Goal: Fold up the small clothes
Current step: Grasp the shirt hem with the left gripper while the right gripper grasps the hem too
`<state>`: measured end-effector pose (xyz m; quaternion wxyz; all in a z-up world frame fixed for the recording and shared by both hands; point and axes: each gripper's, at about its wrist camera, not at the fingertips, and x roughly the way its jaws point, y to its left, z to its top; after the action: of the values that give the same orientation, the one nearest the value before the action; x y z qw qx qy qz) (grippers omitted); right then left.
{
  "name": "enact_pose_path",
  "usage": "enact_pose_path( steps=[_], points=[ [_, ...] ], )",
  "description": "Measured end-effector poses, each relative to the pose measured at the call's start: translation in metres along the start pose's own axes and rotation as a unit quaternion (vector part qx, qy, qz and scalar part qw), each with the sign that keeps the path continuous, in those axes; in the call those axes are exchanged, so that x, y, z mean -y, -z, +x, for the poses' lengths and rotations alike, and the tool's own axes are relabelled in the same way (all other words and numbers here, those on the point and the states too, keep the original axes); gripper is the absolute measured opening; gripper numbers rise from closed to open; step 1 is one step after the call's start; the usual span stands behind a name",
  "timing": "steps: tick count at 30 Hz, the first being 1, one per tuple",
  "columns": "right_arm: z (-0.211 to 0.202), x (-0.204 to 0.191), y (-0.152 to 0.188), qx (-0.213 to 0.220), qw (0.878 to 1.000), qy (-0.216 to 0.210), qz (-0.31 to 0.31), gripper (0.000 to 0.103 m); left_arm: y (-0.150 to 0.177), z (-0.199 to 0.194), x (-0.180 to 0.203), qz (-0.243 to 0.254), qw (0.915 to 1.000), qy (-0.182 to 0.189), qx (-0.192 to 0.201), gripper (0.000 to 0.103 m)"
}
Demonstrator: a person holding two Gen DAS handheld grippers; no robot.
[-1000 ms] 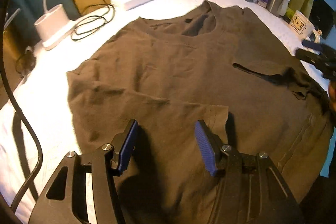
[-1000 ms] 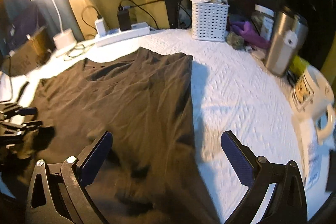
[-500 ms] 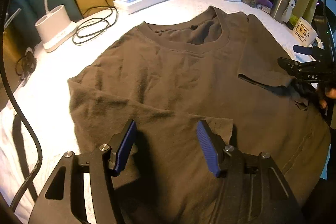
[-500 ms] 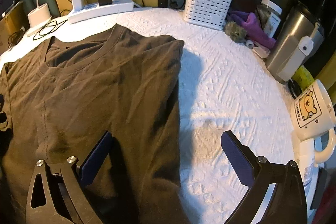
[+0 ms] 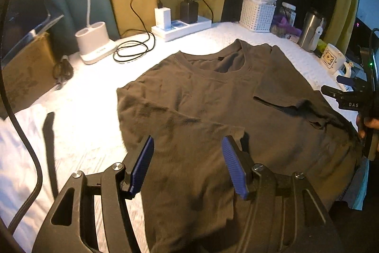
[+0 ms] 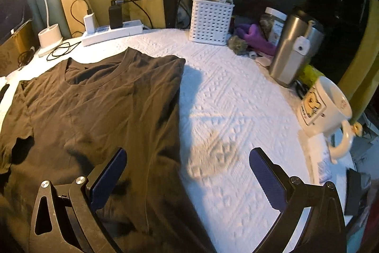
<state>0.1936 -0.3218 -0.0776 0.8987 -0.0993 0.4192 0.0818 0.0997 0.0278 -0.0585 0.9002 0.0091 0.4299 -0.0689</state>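
T-shirt (image 5: 213, 110), dark brown, lies flat and face up on the white textured cover (image 6: 236, 110) of the worktop, collar toward the far edge. Both sleeves are folded inward onto the chest: the one on the left lies across the near front panel, the one on the right ends in a rumpled cuff near the shirt's right edge. Fabric shows shallow creases across the body.

Left gripper (image 5: 188, 165) hovers low over the near part of the shirt, blue pads set moderately apart with nothing between them; whether the tips touch the cloth cannot be told. Right gripper (image 6: 187, 174) has its fingers spread wide, holding nothing. Its left finger is over the shirt's right edge, its right finger over bare cover. In the left wrist view the right gripper (image 5: 341, 89) shows at the frame's right side, just beside the shirt.

Along the far edge: a lit desk lamp with a white base (image 5: 94, 42), a coil of black cable (image 5: 132, 51), a white power strip (image 5: 182, 26) with chargers plugged in, a white lattice basket (image 6: 210, 21). To the right: a steel tumbler (image 6: 291, 51) and a white mug with a bear print (image 6: 324, 108), both well apart from the shirt.
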Motion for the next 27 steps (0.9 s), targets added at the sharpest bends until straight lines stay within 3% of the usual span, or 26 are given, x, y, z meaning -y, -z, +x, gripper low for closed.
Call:
enact_pose_path(
  steps=[11, 24, 27],
  points=[
    [-0.038, 0.007, 0.033, 0.021, 1.000, 0.003, 0.014, 0.103, 0.048, -0.043, -0.010, -0.012, 0.9995, -0.018, 0.022, 0.060],
    [-0.066, 0.021, 0.076, 0.025, 0.999, 0.010, 0.036, 0.103, 0.108, -0.046, 0.001, -0.005, 0.9997, 0.000, -0.025, 0.060],
    [-0.073, 0.028, 0.087, 0.023, 0.999, 0.014, 0.040, 0.103, 0.117, -0.048, -0.001, -0.005, 0.9995, -0.011, -0.027, 0.060]
  ],
)
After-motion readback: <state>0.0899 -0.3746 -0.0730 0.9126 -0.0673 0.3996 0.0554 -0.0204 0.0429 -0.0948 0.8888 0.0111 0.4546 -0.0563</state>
